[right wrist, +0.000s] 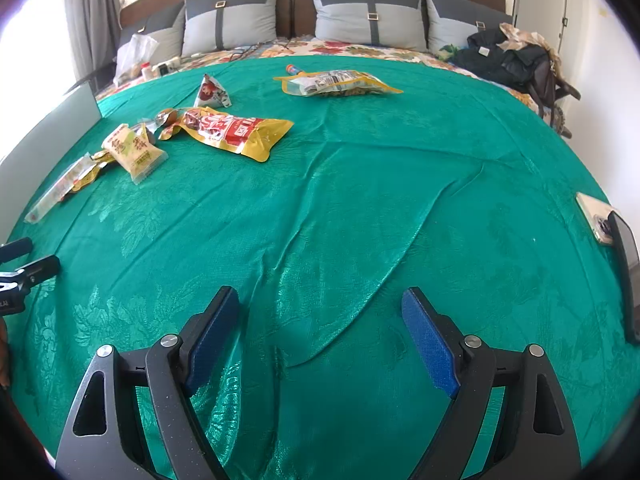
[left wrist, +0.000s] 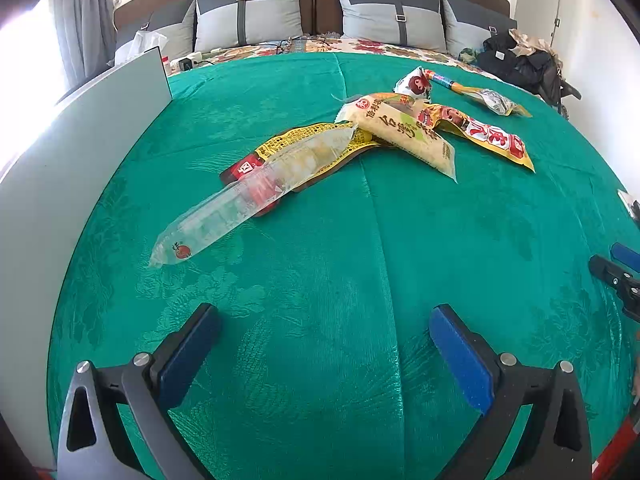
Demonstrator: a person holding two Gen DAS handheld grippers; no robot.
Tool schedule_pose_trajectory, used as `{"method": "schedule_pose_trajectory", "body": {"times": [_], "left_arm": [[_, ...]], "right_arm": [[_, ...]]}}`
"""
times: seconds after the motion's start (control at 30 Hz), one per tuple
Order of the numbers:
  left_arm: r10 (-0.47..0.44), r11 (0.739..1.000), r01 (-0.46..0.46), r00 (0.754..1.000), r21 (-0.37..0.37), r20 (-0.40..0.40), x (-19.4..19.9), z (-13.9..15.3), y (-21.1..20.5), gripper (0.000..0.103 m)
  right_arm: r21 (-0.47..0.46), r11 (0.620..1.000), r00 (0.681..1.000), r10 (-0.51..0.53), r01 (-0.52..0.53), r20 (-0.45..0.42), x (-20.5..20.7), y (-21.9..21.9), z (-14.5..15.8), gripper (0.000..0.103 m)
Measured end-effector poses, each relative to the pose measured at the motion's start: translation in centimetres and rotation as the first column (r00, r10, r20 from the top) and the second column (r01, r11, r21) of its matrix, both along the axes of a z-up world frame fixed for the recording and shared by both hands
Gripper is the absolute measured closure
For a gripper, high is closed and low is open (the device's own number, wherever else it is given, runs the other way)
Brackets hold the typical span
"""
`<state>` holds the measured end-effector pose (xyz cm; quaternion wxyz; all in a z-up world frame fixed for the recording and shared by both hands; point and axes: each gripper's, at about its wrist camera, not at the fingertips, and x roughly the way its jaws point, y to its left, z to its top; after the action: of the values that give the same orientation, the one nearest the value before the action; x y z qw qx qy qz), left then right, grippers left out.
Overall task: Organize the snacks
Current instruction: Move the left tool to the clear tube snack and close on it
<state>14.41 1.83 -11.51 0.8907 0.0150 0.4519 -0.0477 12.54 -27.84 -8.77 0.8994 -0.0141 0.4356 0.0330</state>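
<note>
Nearest the cameras, left gripper [left wrist: 324, 344] and right gripper [right wrist: 320, 328] both poised wide and empty over the green bedspread [left wrist: 360, 260], nothing between the pads. Farther up the bed, snacks strewn unsorted: clear long packet [left wrist: 240, 204] closest to the left gripper, overlapping a yellow packet [left wrist: 308, 144], then a pale rice-cracker bag [left wrist: 404, 132], a red-and-yellow bag [right wrist: 232, 130], a small triangular packet [right wrist: 210, 92] and, farthest, a clear nut pouch [right wrist: 336, 82] near the pillows [left wrist: 248, 16]. Judged as the very start, before any pick; next move likely a reach forward to the clear long packet, jaws squared across its narrow width.
</note>
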Motion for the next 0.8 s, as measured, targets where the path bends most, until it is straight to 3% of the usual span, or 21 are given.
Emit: {"method": "schedule_pose_trajectory", "body": {"times": [0.47,0.6,0.8], "left_arm": [[0.007,1.0,-0.007,1.0,0.002,0.002,-0.4,0.1,0.4,0.0],[-0.027,1.0,0.027,0.999,-0.003,-0.039,-1.1,0.3,0.9,0.0],[-0.002,0.994,0.002,1.0,-0.106,0.003,0.7,3.6,4.1,0.002]], "right_arm": [[0.0,1.0,1.0,-0.001,0.001,0.0,0.0,0.0,0.0,0.016],[0.0,1.0,1.0,-0.001,0.001,0.0,0.0,0.0,0.0,0.016],[0.0,1.0,1.0,-0.002,0.002,0.0,0.0,0.0,0.0,0.016]]}}
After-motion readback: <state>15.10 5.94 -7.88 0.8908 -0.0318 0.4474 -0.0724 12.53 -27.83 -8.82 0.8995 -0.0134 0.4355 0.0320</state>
